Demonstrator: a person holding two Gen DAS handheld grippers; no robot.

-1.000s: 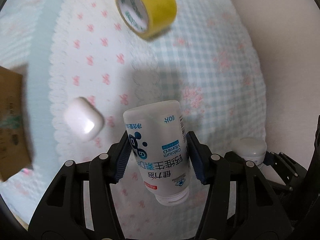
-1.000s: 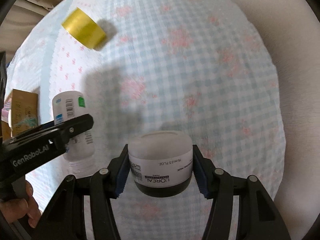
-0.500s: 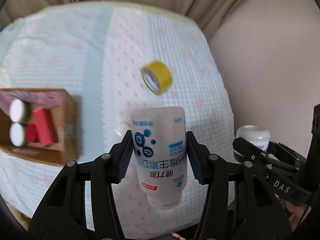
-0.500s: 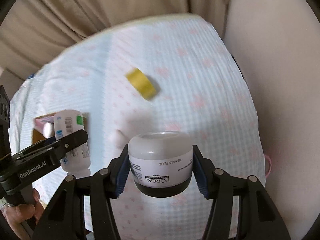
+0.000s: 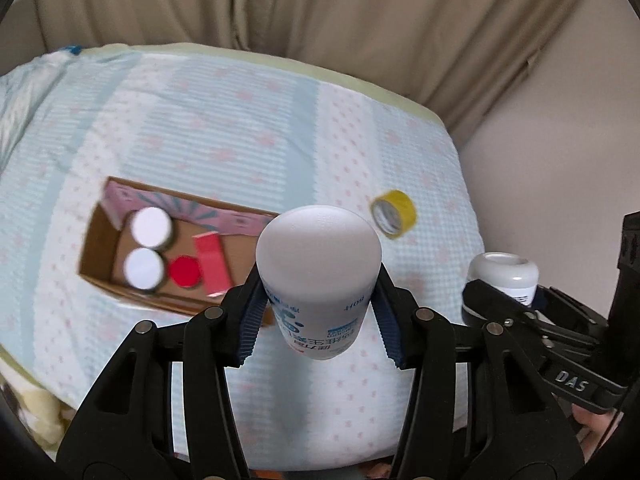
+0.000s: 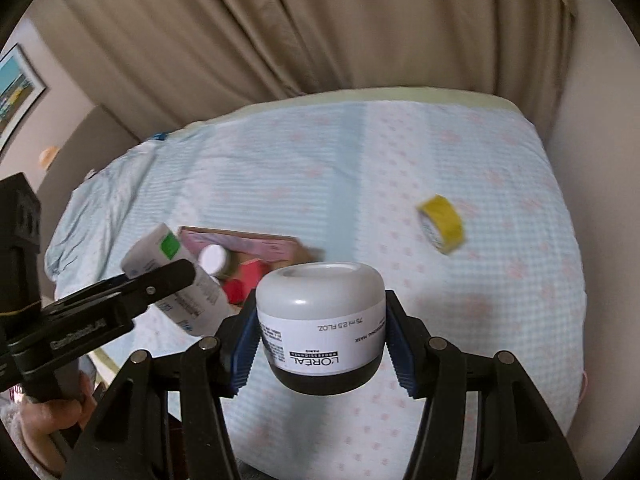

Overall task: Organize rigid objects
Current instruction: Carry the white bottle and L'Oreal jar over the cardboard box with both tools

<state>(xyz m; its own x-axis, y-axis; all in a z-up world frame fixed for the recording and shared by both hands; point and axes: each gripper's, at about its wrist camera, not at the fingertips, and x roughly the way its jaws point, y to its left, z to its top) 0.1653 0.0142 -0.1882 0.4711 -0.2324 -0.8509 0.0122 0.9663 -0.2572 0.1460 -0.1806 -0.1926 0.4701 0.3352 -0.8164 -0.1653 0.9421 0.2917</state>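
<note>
Both claws are loaded and held well above the bed (image 5: 280, 128), which is covered by a pale blue and white spread with pink flowers. In the left wrist view the left claw (image 5: 318, 314) is clamped tight on a white supplement bottle (image 5: 318, 264), its blue ribbed pads pressing the bottle's two sides; the bottle's rounded base faces the camera and its printed label reads upside down, so the cap end points away and down. Beyond it on the bed lies an open cardboard box (image 5: 96, 248) with a pink patterned inner flap, holding two white-lidded jars (image 5: 146, 246) side by side, a red round lid (image 5: 184, 272) and a red rectangular box (image 5: 212, 266) just beside them. A roll of yellow tape (image 5: 394, 218) lies on its side on the spread, well apart from the box and nearer the wall. In the right wrist view the right claw (image 6: 320, 340) is closed on a white L'Oréal cream jar (image 6: 320, 312) with a dark base, gripped across its sides between blue pads, label inverted. To the left of that view the left claw's black finger (image 6: 120, 300) crosses the supplement bottle, which hangs tilted over the near part of the cardboard box, and a hand (image 6: 52, 416) grips the handle below. Beige curtains (image 6: 280, 28) hang behind the bed, and a framed picture (image 6: 18, 88) shows on the far left wall.
</note>
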